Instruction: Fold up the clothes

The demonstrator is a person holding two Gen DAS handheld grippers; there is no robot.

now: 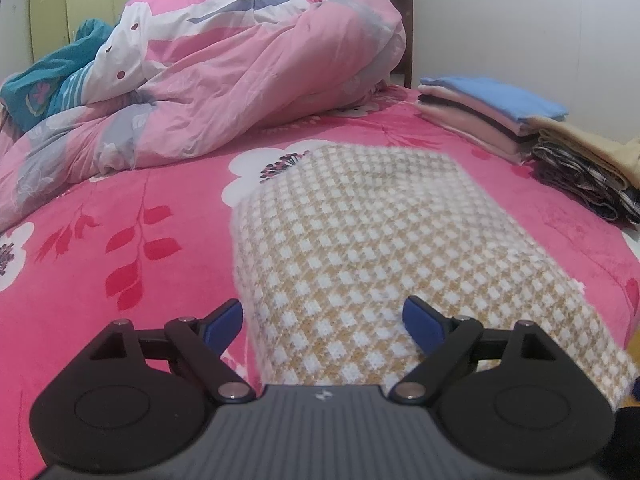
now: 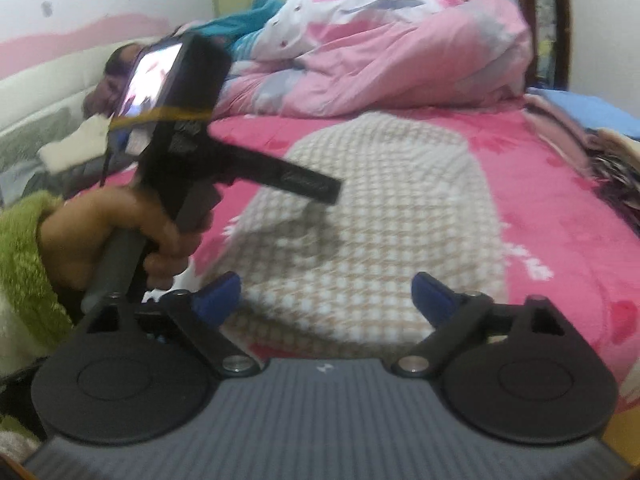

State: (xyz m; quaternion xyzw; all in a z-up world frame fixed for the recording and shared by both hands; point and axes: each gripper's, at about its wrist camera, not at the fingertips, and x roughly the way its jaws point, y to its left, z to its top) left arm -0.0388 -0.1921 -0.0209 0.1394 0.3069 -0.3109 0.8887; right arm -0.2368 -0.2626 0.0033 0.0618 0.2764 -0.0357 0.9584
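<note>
A yellow-and-white checked garment (image 1: 372,240) lies flat in a folded oblong on the pink flowered bedspread (image 1: 120,220). My left gripper (image 1: 322,320) hovers over its near end, open, blue fingertips (image 1: 224,322) wide apart with nothing between them. The right wrist view shows the same checked garment (image 2: 384,208) spread ahead of my right gripper (image 2: 326,300), which is open and empty above its near edge. A hand in a green fuzzy sleeve (image 2: 24,264) holds the left gripper's handle (image 2: 172,152) at the left of that view.
A crumpled pink duvet (image 1: 248,72) fills the head of the bed, with teal clothing (image 1: 44,84) at its left. A stack of folded clothes (image 1: 492,112) and a plaid pile (image 1: 580,176) sit along the bed's right edge.
</note>
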